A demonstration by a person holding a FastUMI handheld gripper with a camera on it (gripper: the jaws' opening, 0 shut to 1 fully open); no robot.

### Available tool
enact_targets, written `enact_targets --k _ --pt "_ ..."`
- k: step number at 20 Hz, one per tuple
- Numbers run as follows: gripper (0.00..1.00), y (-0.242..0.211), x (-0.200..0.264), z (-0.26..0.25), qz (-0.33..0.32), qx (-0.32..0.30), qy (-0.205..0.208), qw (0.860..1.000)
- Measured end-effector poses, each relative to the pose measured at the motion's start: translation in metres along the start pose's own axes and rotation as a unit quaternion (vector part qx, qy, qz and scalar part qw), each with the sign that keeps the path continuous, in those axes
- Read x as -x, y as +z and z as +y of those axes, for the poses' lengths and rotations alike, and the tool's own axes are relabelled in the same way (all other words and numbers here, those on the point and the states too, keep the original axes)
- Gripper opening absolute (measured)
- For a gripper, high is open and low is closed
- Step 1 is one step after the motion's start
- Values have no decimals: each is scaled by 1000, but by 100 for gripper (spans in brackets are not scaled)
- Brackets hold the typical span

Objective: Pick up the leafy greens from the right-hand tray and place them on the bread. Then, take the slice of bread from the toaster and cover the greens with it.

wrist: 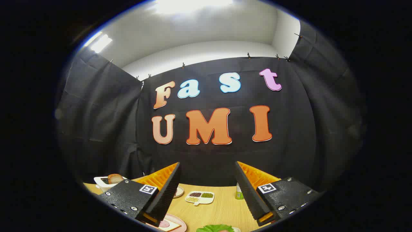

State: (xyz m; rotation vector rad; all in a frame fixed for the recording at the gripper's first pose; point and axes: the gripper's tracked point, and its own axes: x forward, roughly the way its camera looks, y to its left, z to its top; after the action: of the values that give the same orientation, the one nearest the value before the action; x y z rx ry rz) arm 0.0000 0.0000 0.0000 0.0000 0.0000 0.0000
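My gripper (207, 174) is held high above the wooden table (222, 209), open, with nothing between its two fingers. Leafy greens (215, 228) lie low between the fingers, near me, on a tray whose rim barely shows. A pink plate (175, 222) with a slice of bread and something round on it sits just right of the left finger. The white toaster (103, 182) stands at the far left beyond the left finger, with a slice of brown bread (115, 178) sticking out of its top.
A white divided dish (200, 197) with several kinds of beans sits mid-table between the fingers. A small green-labelled bottle (238, 192) stands by the right finger. A small saucer (179, 192) peeks out beside the left finger. Black cloth walls close the booth behind the table.
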Motion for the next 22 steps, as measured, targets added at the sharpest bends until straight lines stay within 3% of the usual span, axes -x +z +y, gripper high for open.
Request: enact_targets --k 14,19,22 --pt "98 -4 -1 -3 5 9 7 1000" --pt "98 -22 -1 9 38 -3 40 998" --pt "98 -52 -7 -4 84 -9 26 996"
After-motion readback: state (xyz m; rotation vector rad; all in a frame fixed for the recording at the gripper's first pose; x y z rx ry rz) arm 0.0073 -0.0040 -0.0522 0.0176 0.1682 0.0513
